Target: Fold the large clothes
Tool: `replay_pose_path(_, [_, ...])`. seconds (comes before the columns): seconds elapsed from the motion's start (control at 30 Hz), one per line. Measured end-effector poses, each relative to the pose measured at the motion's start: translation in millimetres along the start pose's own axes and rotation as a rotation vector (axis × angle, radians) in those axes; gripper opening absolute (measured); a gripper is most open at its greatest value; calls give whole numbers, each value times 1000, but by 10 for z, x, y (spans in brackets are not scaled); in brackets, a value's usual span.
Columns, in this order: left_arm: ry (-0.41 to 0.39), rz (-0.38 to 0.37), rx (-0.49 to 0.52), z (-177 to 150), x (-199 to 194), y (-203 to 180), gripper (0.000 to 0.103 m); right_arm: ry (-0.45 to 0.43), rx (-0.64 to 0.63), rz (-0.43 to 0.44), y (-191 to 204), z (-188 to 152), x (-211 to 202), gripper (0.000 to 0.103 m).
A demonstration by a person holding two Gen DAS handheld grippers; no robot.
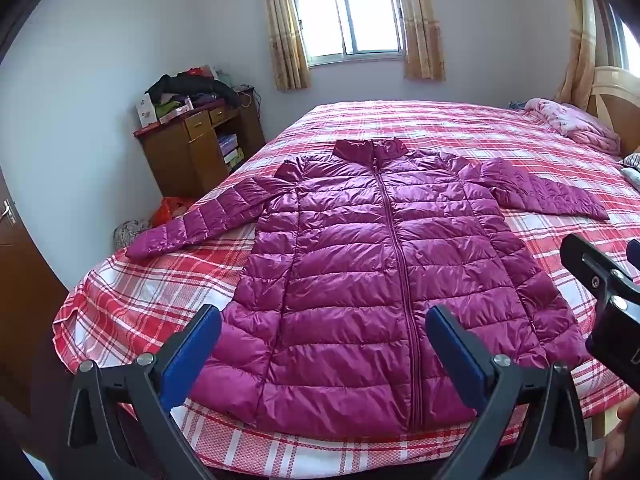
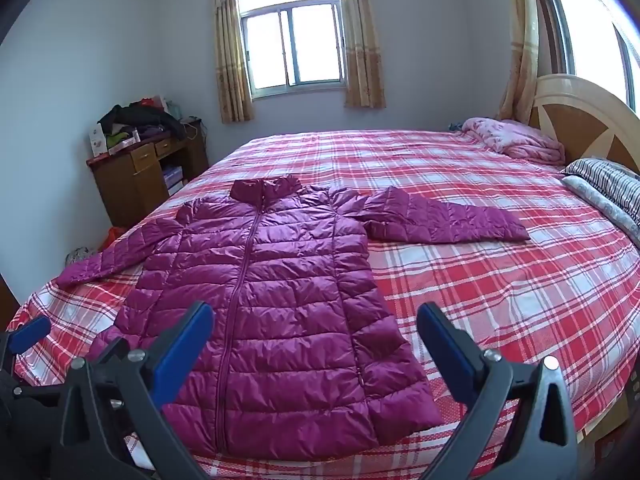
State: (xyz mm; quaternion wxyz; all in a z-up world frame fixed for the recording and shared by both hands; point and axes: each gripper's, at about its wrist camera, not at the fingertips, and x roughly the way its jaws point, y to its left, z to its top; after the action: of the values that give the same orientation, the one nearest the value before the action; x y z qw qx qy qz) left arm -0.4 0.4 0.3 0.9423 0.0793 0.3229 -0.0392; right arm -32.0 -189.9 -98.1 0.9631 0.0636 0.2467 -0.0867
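A magenta quilted down jacket (image 1: 360,264) lies flat and zipped, front up, on a red plaid bed (image 1: 500,140), collar away from me and both sleeves spread out to the sides. It also shows in the right wrist view (image 2: 272,304). My left gripper (image 1: 322,344) is open and empty, hovering above the jacket's hem. My right gripper (image 2: 314,338) is open and empty, above the hem's right side. The right gripper's body (image 1: 608,292) shows at the right edge of the left wrist view. A left gripper finger (image 2: 30,334) shows at the left edge of the right wrist view.
A pink quilt (image 2: 516,142) and striped pillows (image 2: 608,188) lie near the wooden headboard (image 2: 588,120) at the right. A cluttered wooden desk (image 1: 200,140) stands left of the bed, bags (image 1: 168,208) on the floor beside it. A curtained window (image 1: 348,20) is in the far wall.
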Motion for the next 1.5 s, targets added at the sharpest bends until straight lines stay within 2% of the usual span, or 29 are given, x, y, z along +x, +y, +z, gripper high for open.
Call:
replay_pose_path(0.13, [-11,-29,-3,-18,-5,56,102,1,1,2,-1,18,0,103])
replay_pose_path(1.5, [1,-27,8,-48,-41,-8,102,29,-1,-2,-6,-52,27,103])
